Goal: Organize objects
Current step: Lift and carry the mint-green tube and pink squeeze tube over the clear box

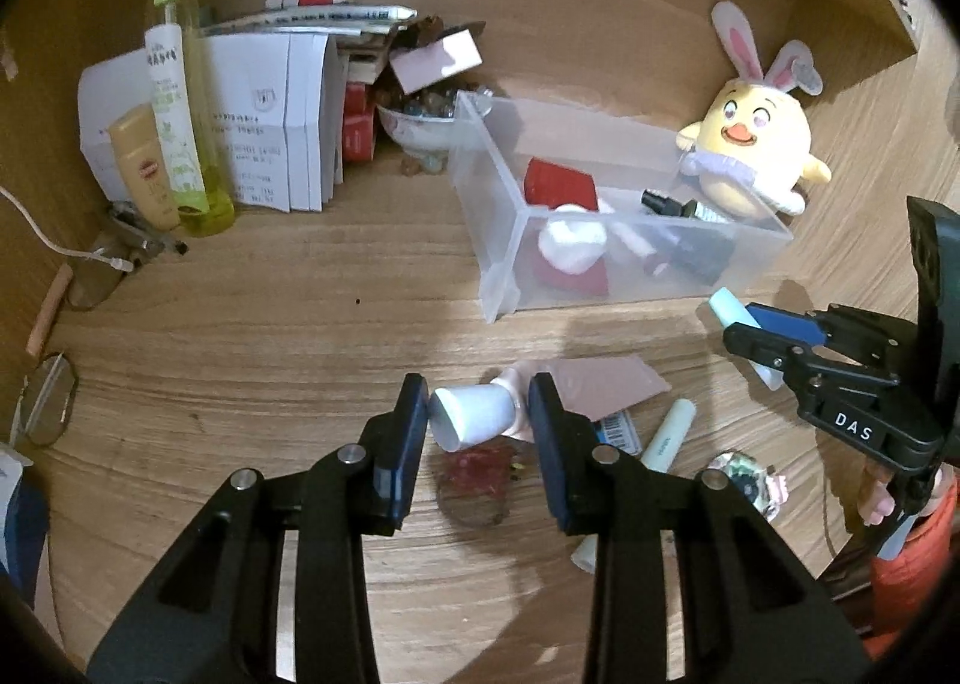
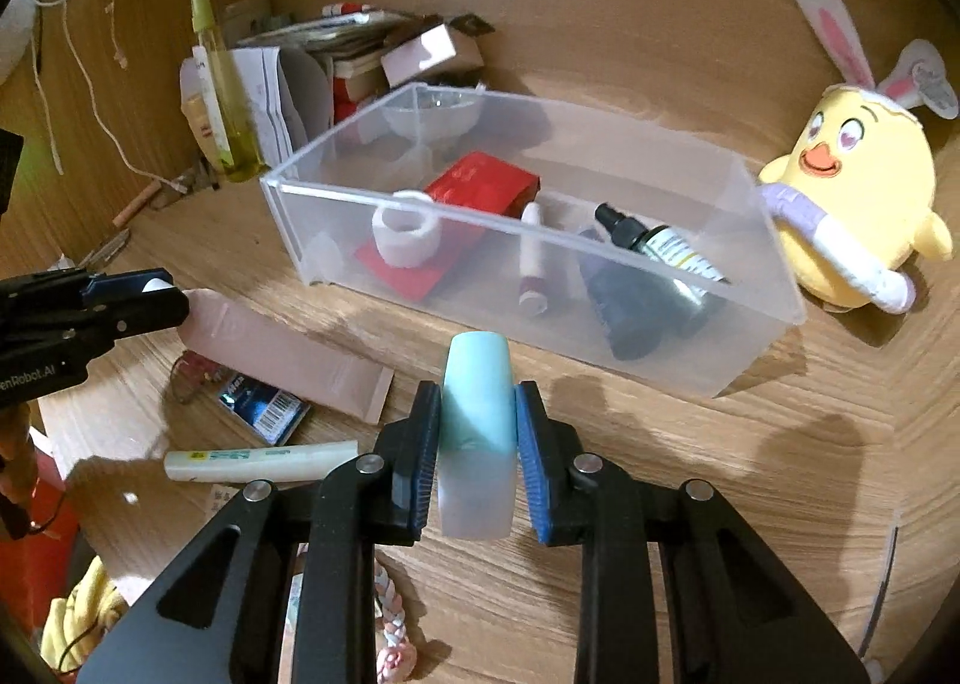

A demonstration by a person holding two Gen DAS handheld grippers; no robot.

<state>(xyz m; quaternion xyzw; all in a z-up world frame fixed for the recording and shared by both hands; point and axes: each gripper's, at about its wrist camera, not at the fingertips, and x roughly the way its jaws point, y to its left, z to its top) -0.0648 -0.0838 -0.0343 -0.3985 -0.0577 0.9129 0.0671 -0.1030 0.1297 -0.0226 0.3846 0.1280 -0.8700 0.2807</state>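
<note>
A clear plastic bin (image 1: 498, 216) (image 2: 288, 204) stands on the wooden desk and holds a red box (image 2: 480, 183), a white round jar (image 2: 408, 234), a small tube and a dark dropper bottle (image 2: 660, 243). My left gripper (image 1: 480, 420) is shut on a white-capped pink bottle (image 1: 474, 417), just in front of the bin. My right gripper (image 2: 477, 426) is shut on a pale mint tube (image 2: 477, 432), a little short of the bin's near wall. The right gripper also shows in the left wrist view (image 1: 750, 333).
A yellow chick plush (image 1: 750, 144) (image 2: 852, 192) sits right of the bin. Loose items lie on the desk: a pink flat card (image 2: 288, 354), a blue barcode packet (image 2: 264, 405), a cream tube (image 2: 258, 462). Bottles, papers and boxes (image 1: 240, 114) crowd the back left corner.
</note>
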